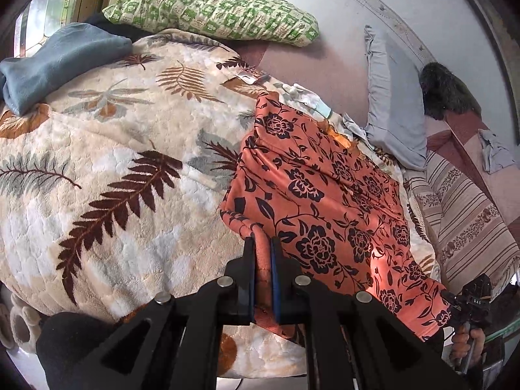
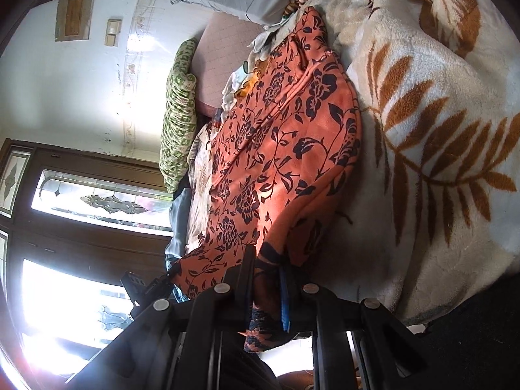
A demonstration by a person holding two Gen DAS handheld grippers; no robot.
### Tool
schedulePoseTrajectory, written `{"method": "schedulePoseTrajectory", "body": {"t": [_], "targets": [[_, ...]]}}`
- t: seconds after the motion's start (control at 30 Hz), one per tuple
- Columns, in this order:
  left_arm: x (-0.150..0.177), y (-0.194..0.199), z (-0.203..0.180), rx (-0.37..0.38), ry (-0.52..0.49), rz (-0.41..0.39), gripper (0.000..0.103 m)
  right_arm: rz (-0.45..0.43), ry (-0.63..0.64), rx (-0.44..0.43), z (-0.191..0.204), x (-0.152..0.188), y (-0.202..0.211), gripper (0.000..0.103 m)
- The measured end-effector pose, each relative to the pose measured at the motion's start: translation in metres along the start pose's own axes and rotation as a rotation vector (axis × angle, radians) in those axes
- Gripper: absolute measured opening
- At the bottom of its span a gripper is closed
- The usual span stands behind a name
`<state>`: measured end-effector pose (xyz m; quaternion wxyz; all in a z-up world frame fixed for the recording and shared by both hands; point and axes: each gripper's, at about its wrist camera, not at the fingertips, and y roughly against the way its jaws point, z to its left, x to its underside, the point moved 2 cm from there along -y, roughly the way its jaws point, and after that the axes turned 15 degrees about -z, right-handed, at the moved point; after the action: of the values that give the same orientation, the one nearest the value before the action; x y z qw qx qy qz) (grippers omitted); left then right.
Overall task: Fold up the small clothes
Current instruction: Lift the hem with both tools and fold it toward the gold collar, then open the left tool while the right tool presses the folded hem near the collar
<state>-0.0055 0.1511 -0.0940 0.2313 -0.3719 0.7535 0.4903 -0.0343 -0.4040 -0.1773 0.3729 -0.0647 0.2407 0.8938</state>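
Note:
An orange garment with a dark flower print (image 1: 325, 201) lies stretched over a cream leaf-patterned blanket (image 1: 113, 162) on a bed. My left gripper (image 1: 263, 243) is shut on a bunched near edge of the garment. My right gripper (image 2: 266, 260) is shut on another near edge of the same garment (image 2: 279, 136), with cloth hanging out below the fingers. The right gripper and the hand holding it also show at the lower right of the left wrist view (image 1: 471, 305). The garment's far end reaches toward the pillows.
A green checked pillow (image 1: 214, 13) and a blue folded cloth (image 1: 61, 61) lie at the head of the bed. A grey pillow (image 1: 393, 104) and a striped cushion (image 1: 468, 221) sit to the right. A bright window (image 2: 97, 201) is behind.

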Motion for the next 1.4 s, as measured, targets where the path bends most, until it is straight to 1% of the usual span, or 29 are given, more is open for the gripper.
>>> {"method": "schedulePoseTrajectory", "body": {"t": [0.17,0.3,0.4,0.5,0.57,0.67,0.77,0.8,0.83,0.87,0.9,0.93,0.97,1.0,1.03,1.07,1.1,1.13,1.17,1.2,1.23,1.3,1.33,1.4], "targets": [[-0.005,0.004,-0.005,0.007,-0.015,-0.019,0.008,-0.012,0.024,-0.044,0.005,-0.002,0.001,0.014],[-0.011,0.003,-0.009,0.027,-0.019,-0.029,0.008,-0.016,0.03,-0.059,0.007,-0.008,0.0,0.014],[-0.027,0.002,-0.013,0.06,-0.005,-0.048,0.008,-0.021,0.027,-0.08,0.011,-0.015,0.0,0.014],[-0.055,-0.007,-0.022,0.083,-0.034,-0.074,0.008,-0.032,0.026,-0.116,0.019,-0.03,-0.001,0.014],[-0.081,-0.021,-0.027,0.1,-0.038,-0.089,0.008,-0.039,0.037,-0.142,0.029,-0.048,-0.004,0.013],[-0.132,-0.059,-0.035,0.118,-0.046,-0.113,0.008,-0.068,0.059,-0.193,0.05,-0.093,-0.016,0.013],[-0.188,-0.116,-0.043,0.102,-0.04,-0.158,0.006,-0.112,0.089,-0.213,0.069,-0.153,-0.044,0.013],[-0.204,-0.143,-0.044,0.075,-0.039,-0.159,0.006,-0.136,0.092,-0.207,0.071,-0.176,-0.057,0.013],[-0.217,-0.175,-0.041,0.031,-0.043,-0.141,0.006,-0.16,0.078,-0.177,0.069,-0.201,-0.072,0.013],[-0.225,-0.208,-0.033,-0.022,-0.008,-0.113,0.008,-0.182,0.037,-0.13,0.059,-0.225,-0.09,0.014],[-0.228,-0.238,-0.022,-0.09,0.017,-0.08,0.024,-0.213,-0.001,-0.073,0.045,-0.248,-0.109,0.018],[-0.225,-0.263,-0.013,-0.153,0.017,-0.031,0.036,-0.243,-0.008,-0.012,0.03,-0.268,-0.128,0.045],[-0.218,-0.276,-0.004,-0.216,0.022,-0.001,0.042,-0.253,-0.028,0.054,0.011,-0.282,-0.146,0.067],[-0.212,-0.275,0.002,-0.241,0.02,-0.016,0.043,-0.271,-0.081,0.149,-0.011,-0.287,-0.155,0.083],[-0.207,-0.266,0.004,-0.222,0.002,-0.053,0.047,-0.309,-0.118,0.237,-0.027,-0.284,-0.155,0.083],[-0.201,-0.256,0.006,-0.208,-0.035,-0.079,0.062,-0.331,-0.13,0.245,-0.034,-0.275,-0.151,0.083],[-0.196,-0.244,0.008,-0.22,-0.078,-0.095,0.07,-0.314,-0.109,0.215,-0.035,-0.262,-0.149,0.083],[-0.191,-0.23,0.012,-0.231,-0.111,-0.121,0.07,-0.275,-0.049,0.223,-0.032,-0.248,-0.148,0.083],[-0.188,-0.218,0.018,-0.235,-0.129,-0.144,0.072,-0.237,0.034,0.264,-0.027,-0.233,-0.146,0.083],[-0.183,-0.208,0.025,-0.249,-0.133,-0.144,0.076,-0.205,0.125,0.299,-0.02,-0.219,-0.144,0.083],[-0.178,-0.199,0.034,-0.256,-0.122,-0.125,0.076,-0.174,0.208,0.317,-0.014,-0.207,-0.143,0.083],[-0.165,-0.192,0.046,-0.219,-0.092,-0.074,0.076,-0.127,0.335,0.334,0.004,-0.195,-0.144,0.083],[-0.157,-0.19,0.05,-0.211,-0.09,-0.041,0.076,-0.119,0.381,0.326,0.013,-0.194,-0.146,0.083],[-0.14,-0.184,0.055,-0.201,-0.07,-0.016,0.076,-0.12,0.45,0.289,0.033,-0.2,-0.156,0.083]]}}
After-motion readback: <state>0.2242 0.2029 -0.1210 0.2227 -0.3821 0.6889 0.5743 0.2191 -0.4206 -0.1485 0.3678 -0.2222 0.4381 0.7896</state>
